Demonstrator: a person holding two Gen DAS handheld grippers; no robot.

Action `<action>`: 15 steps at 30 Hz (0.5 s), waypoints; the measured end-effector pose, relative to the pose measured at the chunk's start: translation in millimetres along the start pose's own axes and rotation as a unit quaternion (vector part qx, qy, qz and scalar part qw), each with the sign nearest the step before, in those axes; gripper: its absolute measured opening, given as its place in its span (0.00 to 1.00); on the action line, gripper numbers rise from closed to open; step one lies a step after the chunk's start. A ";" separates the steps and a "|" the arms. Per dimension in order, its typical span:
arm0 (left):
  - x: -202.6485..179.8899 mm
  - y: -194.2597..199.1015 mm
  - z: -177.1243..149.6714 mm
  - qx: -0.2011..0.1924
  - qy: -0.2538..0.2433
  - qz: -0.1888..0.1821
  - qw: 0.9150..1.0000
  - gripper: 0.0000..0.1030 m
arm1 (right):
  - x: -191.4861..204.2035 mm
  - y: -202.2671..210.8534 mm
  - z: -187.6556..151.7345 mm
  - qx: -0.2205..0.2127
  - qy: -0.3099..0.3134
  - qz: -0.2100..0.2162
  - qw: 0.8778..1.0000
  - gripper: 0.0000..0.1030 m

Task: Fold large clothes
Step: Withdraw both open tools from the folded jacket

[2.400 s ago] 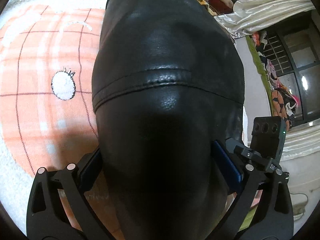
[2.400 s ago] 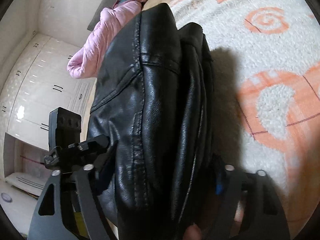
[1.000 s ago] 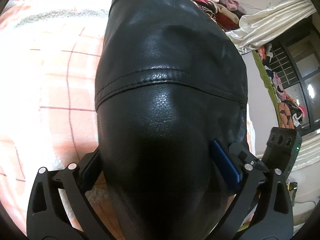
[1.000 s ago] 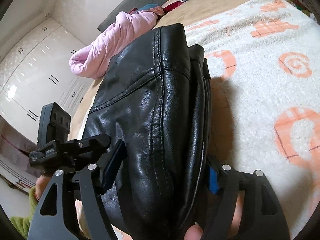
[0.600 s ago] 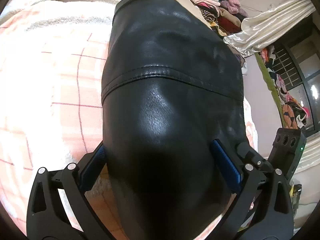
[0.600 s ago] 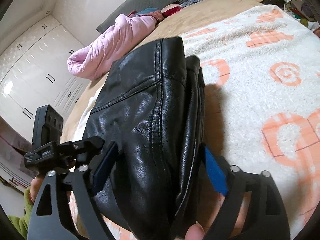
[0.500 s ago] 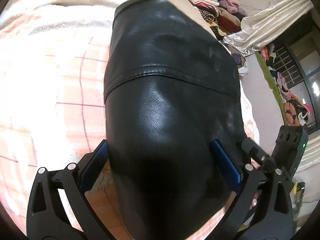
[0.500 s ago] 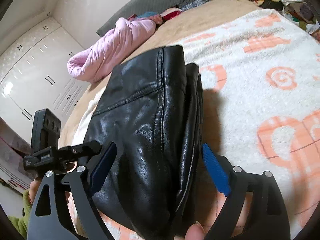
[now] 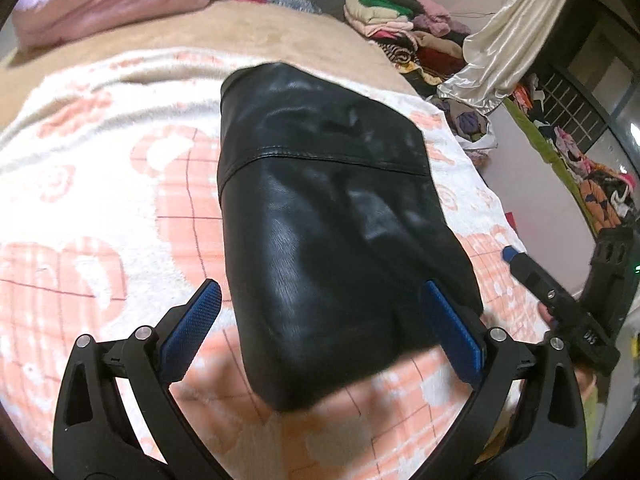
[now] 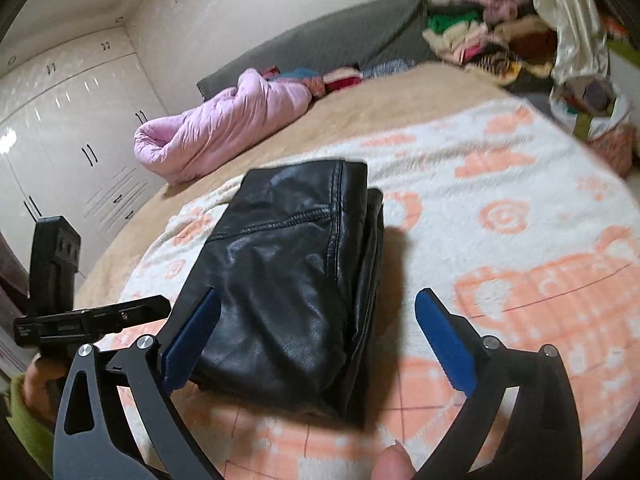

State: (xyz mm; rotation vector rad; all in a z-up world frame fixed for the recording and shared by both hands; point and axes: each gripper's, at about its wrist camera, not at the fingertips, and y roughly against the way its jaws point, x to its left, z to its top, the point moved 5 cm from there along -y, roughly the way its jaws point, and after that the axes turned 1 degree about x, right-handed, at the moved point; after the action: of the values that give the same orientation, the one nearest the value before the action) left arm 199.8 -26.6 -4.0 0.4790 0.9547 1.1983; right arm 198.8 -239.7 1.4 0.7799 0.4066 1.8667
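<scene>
Left wrist view: I see the folded black leather jacket (image 9: pixel 320 220) lying on the white and orange blanket (image 9: pixel 100 208), reaching from between my tongs towards the far side of the bed. My left gripper (image 9: pixel 320 332) stands open, both blue pads (image 9: pixel 192 328) clear of the leather: the left pad sits apart from the jacket's left edge, the right pad lies just beside its near right corner, and I cannot tell whether that one touches. The jacket's near end lies between the two fingers, and nothing is clamped.

Right wrist view: I see the same jacket (image 10: pixel 288 280) as a thick folded stack, its stitched seam running across the top. My right gripper (image 10: pixel 316 340) is wide open; its jaws have just been opening, and the jacket's near end lies loosely between them. The left pad overlaps the jacket's near left edge; the right pad (image 10: pixel 444 344) stands well apart from the stack, over bare blanket (image 10: pixel 520 220).

Far left on the bed lies a pink quilt (image 10: pixel 224 120). At the far right is a pile of clothes (image 10: pixel 480 40). The other gripper (image 10: pixel 60 320) appears at the left edge, held in a hand with a green sleeve (image 10: pixel 28 424).
</scene>
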 end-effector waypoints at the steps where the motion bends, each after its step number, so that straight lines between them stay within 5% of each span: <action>1: -2.3 3.9 -2.7 -0.003 -0.004 0.002 1.000 0.91 | 1.7 5.0 -1.1 -0.006 0.004 -0.006 1.000 0.96; 15: -9.0 27.7 -53.5 -0.034 -0.011 0.033 0.999 0.91 | 15.8 36.1 -45.2 -0.010 0.031 -0.082 0.996 0.96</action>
State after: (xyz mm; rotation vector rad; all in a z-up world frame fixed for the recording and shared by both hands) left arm 139.6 -34.4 -8.7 0.4722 0.8813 1.2790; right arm 139.2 -237.3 -5.0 0.6566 0.4767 1.7417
